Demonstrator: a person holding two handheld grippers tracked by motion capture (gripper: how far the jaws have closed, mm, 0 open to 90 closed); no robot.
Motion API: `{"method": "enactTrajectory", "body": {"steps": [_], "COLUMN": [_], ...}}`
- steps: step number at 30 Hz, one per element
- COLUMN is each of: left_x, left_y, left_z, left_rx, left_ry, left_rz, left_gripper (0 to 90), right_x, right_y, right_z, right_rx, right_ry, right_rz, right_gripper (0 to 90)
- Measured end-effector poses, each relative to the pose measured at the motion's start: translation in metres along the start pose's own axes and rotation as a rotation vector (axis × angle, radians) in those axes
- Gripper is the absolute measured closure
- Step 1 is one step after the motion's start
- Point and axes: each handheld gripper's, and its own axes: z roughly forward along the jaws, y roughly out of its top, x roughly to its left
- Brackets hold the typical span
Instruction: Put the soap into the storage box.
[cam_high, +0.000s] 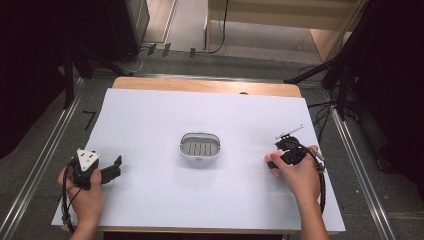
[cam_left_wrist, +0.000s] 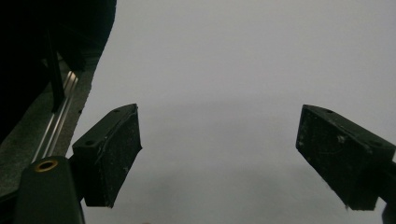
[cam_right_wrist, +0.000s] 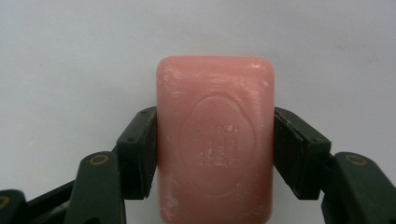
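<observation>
We have the pink soap (cam_right_wrist: 215, 140) clamped in our right tongs (cam_right_wrist: 215, 154), right of the soap dish (cam_high: 199, 146); our left tongs (cam_left_wrist: 219, 158) gape, holding nothing. Carrying it into the dish is probably what remains.

**Two hands low, one grip closed**

The left gripper (cam_high: 114, 168) is resting near the table's left edge, jaws standing wide apart. The right gripper (cam_right_wrist: 215, 154) is clamping a pink soap bar (cam_right_wrist: 215, 140) between both pads, the right hand (cam_high: 296, 172) wrapping its body.
</observation>
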Motion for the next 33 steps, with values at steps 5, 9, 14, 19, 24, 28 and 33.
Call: {"method": "enactTrajectory", "body": {"steps": [5,9,14,19,24,28,33], "left_x": [0.0,0.0,0.0,0.0,0.0,0.0,0.0], "left_y": [0.0,0.0,0.0,0.0,0.0,0.0,0.0], "left_z": [0.0,0.0,0.0,0.0,0.0,0.0,0.0], "left_rx": [0.0,0.0,0.0,0.0,0.0,0.001,0.0], "left_ry": [0.0,0.0,-0.001,-0.001,-0.001,-0.001,-0.001], "left_rz": [0.0,0.0,0.0,0.0,0.0,0.0,0.0], "left_gripper": [14.6,14.6,14.6,14.6,14.6,14.6,14.6], "right_x": [0.008,0.014,0.023,0.032,0.04,0.045,0.052], "right_y": [0.004,0.008,0.014,0.02,0.026,0.03,0.036], "right_z": [-0.004,-0.009,-0.012,-0.015,-0.018,-0.022,-0.027], "right_rx": [-0.016,-0.031,-0.045,-0.049,-0.073,-0.075,-0.084], "right_ry": [-0.001,0.038,0.062,0.082,0.096,0.11,0.112], "right_rz": [-0.073,-0.118,-0.194,-0.261,-0.305,-0.341,-0.37], "right_gripper": [38.5,38.5,38.5,38.5,38.5,38.5,38.5]}}
